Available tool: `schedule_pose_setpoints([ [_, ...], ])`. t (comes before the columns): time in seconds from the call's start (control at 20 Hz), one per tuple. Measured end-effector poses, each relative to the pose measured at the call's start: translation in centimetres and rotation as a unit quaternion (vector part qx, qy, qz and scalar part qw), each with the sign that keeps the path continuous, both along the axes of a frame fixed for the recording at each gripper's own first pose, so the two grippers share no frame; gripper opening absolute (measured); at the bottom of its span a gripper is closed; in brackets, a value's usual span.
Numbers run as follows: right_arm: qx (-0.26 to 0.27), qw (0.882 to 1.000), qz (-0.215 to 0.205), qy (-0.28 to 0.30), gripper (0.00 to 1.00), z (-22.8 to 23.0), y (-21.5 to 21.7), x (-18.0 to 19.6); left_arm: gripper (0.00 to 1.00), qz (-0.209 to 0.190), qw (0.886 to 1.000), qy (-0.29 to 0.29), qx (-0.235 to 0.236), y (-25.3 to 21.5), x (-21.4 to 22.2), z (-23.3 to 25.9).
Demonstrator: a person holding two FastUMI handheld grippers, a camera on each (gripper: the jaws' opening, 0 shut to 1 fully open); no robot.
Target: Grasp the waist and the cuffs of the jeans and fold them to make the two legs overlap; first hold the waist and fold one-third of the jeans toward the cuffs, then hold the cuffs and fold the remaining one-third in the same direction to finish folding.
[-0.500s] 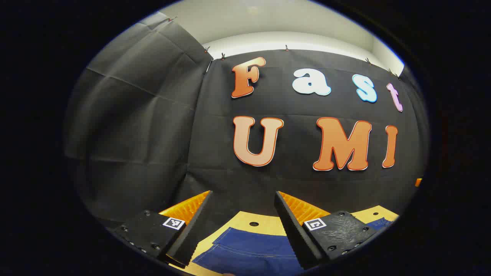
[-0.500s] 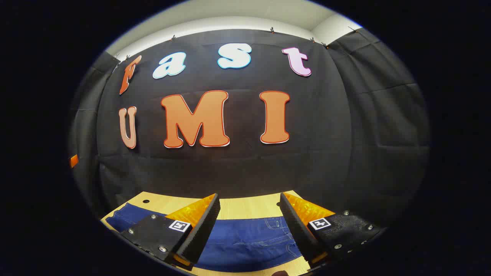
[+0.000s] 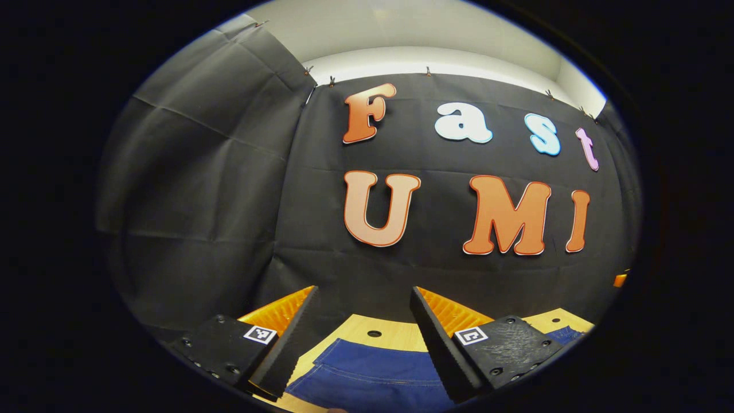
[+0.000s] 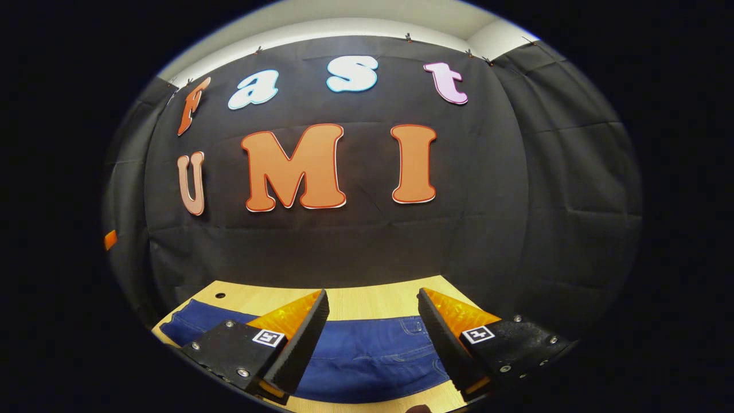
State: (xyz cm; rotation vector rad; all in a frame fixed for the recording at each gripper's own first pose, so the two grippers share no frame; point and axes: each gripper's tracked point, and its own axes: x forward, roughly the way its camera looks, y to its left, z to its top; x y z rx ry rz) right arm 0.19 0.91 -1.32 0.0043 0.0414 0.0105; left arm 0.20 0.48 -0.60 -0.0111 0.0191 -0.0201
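**Denim flat, both grippers up and empty: first fold not started**

Blue jeans (image 3: 367, 376) lie spread on the wooden table (image 3: 395, 335), below and just ahead of my left gripper (image 3: 363, 338). Its jaws stand wide apart with nothing between them. One end of the cloth sits under that gap; I can't tell for sure that it's the cuffs.

Right gripper (image 4: 373, 338): also wide open, holding nothing. In the right gripper view the jeans (image 4: 367, 355) run across beneath the fingers, stitched pocket area under the right finger, so I read that as the waist end.

My read: pre-grasp for the leg-overlap fold. Next move calls for tipping both grippers down and pinching waist and cuff edges.

Around: black cloth wall (image 3: 218, 189) close behind the table, holes in the tabletop (image 3: 374, 333). Nothing blocks the descent, but the cloth lies flat, so edges could be hard to catch.
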Motion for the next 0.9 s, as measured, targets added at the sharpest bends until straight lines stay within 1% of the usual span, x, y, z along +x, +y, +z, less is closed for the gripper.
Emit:
schedule_pose_setpoints([
  [0.05, 0.002, 1.0, 0.001, -0.003, 0.96, 0.2, 0.2, 0.1, 0.97, 0.003, 1.0, 0.002, 0.001, 0.3, 0.1, 0.0],
  [0.1, 0.003, 1.0, 0.002, -0.006, 0.96, 0.5, 0.4, 0.2, 0.94, 0.005, 1.0, 0.003, 0.001, 0.4, 0.1, -0.2],
  [0.15, 0.002, 1.0, 0.004, -0.007, 1.0, 0.5, 0.6, 0.3, 0.94, 0.005, 1.0, 0.006, 0.0, 0.5, 0.2, -0.3],
  [0.2, 0.001, 1.0, 0.005, -0.006, 1.0, 0.4, 0.8, 0.3, 0.97, 0.006, 1.0, 0.008, 0.0, 0.6, 0.2, -0.5],
  [0.25, 0.0, 1.0, 0.005, -0.003, 0.96, 0.2, 0.8, 0.4, 0.97, 0.007, 1.0, 0.009, -0.001, 0.6, 0.2, -0.5],
  [0.35, -0.002, 1.0, 0.008, 0.004, 0.96, -0.2, 1.1, 0.4, 0.97, 0.007, 1.0, 0.01, 0.002, 0.6, 0.4, -0.7],
  [0.45, -0.004, 1.0, 0.01, 0.008, 0.96, -0.5, 1.2, 0.5, 0.96, 0.01, 1.0, 0.009, 0.014, 1.0, 0.5, -0.8],
  [0.5, -0.006, 1.0, 0.009, 0.009, 1.0, -0.6, 1.2, 0.5, 0.97, 0.011, 1.0, 0.01, 0.021, 1.2, 0.6, -0.9],
  [0.55, -0.008, 1.0, 0.007, 0.01, 1.0, -0.6, 1.0, 0.6, 0.97, 0.01, 1.0, 0.012, 0.027, 1.3, 0.6, -0.9],
  [0.6, -0.008, 1.0, 0.006, 0.01, 0.96, -0.6, 0.9, 0.6, 0.94, 0.011, 0.999, 0.012, 0.034, 1.4, 0.7, -1.1],
  [0.75, -0.002, 1.0, 0.009, 0.016, 0.96, -0.9, 1.0, 0.7, 0.94, -0.001, 0.998, 0.015, 0.063, 1.3, 0.8, -1.5],
  [0.8, -0.003, 1.0, 0.009, 0.019, 0.96, -1.1, 1.0, 0.8, 0.96, -0.008, 0.996, 0.02, 0.082, 1.1, 0.9, -2.1],
  [0.85, -0.005, 1.0, 0.009, 0.022, 0.96, -1.3, 1.0, 0.8, 0.94, -0.011, 0.994, 0.024, 0.108, 1.3, 1.0, -2.5],
  [0.9, -0.007, 1.0, 0.009, 0.025, 0.96, -1.5, 1.0, 0.9, 0.97, -0.017, 0.99, 0.028, 0.14, 1.5, 0.9, -3.1],
])
